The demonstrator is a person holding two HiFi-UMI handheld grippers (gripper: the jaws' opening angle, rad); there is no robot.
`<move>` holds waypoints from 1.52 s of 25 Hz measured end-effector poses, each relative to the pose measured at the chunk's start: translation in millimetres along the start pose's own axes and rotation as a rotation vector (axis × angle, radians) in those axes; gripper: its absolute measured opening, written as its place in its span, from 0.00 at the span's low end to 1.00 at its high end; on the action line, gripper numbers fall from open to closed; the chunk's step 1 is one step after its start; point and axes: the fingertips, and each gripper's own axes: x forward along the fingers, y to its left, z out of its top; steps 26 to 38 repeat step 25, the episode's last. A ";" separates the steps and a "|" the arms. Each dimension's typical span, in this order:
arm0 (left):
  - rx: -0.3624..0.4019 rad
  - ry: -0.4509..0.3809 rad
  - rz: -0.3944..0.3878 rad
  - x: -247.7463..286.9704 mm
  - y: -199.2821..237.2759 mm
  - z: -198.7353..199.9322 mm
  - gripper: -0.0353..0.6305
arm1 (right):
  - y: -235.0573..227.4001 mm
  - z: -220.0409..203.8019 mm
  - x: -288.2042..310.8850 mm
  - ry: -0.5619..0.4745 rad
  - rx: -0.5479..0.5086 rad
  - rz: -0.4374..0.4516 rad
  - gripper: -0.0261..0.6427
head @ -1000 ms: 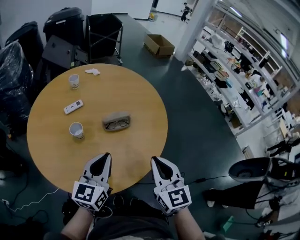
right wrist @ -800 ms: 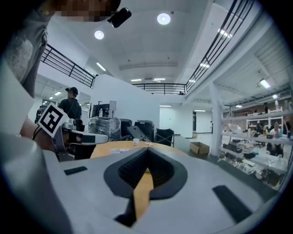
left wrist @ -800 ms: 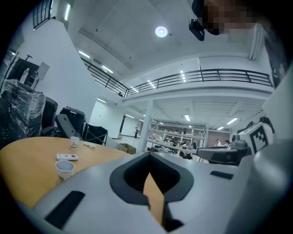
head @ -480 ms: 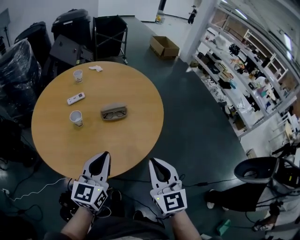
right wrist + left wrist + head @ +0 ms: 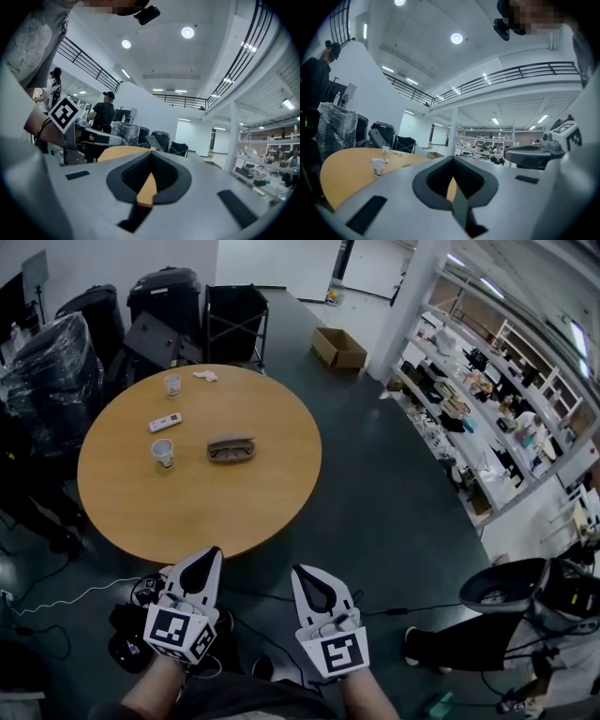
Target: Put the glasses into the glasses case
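Note:
An open tan glasses case [image 5: 231,448] lies near the middle of the round wooden table [image 5: 272,493], and dark-framed glasses [image 5: 231,453] rest in it. My left gripper [image 5: 210,553] and right gripper [image 5: 300,570] are both shut and hold nothing. They hang over the dark floor in front of the table's near edge, well short of the case. In the left gripper view my left gripper [image 5: 452,160] points past the table. The right gripper view shows my right gripper [image 5: 151,154] with the table's edge beyond it.
On the table's left are two paper cups [image 5: 163,454] [image 5: 172,384], a white remote [image 5: 165,422] and a crumpled tissue [image 5: 204,376]. A black cart [image 5: 234,320], wrapped bundles [image 5: 56,362] and a cardboard box [image 5: 339,348] stand behind. Cables [image 5: 66,601] lie on the floor at the left.
The view has drawn back from the table, which now sits farther off. Both grippers have left the table's near edge and are over the floor, still shut.

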 end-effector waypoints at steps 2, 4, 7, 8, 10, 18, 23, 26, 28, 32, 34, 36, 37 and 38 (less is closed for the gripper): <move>0.004 -0.009 0.012 -12.3 -9.2 -1.1 0.06 | 8.3 1.0 -13.9 -0.014 0.008 0.021 0.02; 0.000 -0.014 0.023 -24.8 -18.0 -3.3 0.06 | 17.2 0.3 -26.9 -0.015 0.003 0.035 0.02; -0.013 -0.010 0.034 -41.0 -29.8 -9.1 0.06 | 28.0 -2.6 -43.8 -0.004 0.004 0.051 0.02; -0.015 -0.008 0.036 -45.4 -33.4 -11.1 0.06 | 30.1 -3.7 -48.9 -0.001 0.006 0.055 0.02; -0.015 -0.005 0.039 -53.2 -40.1 -15.1 0.06 | 32.5 -5.4 -58.1 0.001 0.012 0.060 0.02; -0.022 -0.003 0.058 -74.1 -56.7 -20.2 0.06 | 35.2 0.1 -78.5 -0.025 0.029 0.071 0.02; -0.017 -0.007 0.052 -83.3 -68.6 -20.3 0.06 | 39.2 1.2 -87.9 -0.027 0.047 0.077 0.02; -0.014 -0.006 0.050 -87.1 -72.5 -22.4 0.06 | 41.6 0.7 -91.5 -0.030 0.046 0.082 0.02; -0.014 -0.006 0.050 -87.1 -72.5 -22.4 0.06 | 41.6 0.7 -91.5 -0.030 0.046 0.082 0.02; -0.014 -0.006 0.050 -87.1 -72.5 -22.4 0.06 | 41.6 0.7 -91.5 -0.030 0.046 0.082 0.02; -0.014 -0.006 0.050 -87.1 -72.5 -22.4 0.06 | 41.6 0.7 -91.5 -0.030 0.046 0.082 0.02; -0.014 -0.006 0.050 -87.1 -72.5 -22.4 0.06 | 41.6 0.7 -91.5 -0.030 0.046 0.082 0.02; -0.014 -0.006 0.050 -87.1 -72.5 -22.4 0.06 | 41.6 0.7 -91.5 -0.030 0.046 0.082 0.02; -0.014 -0.006 0.050 -87.1 -72.5 -22.4 0.06 | 41.6 0.7 -91.5 -0.030 0.046 0.082 0.02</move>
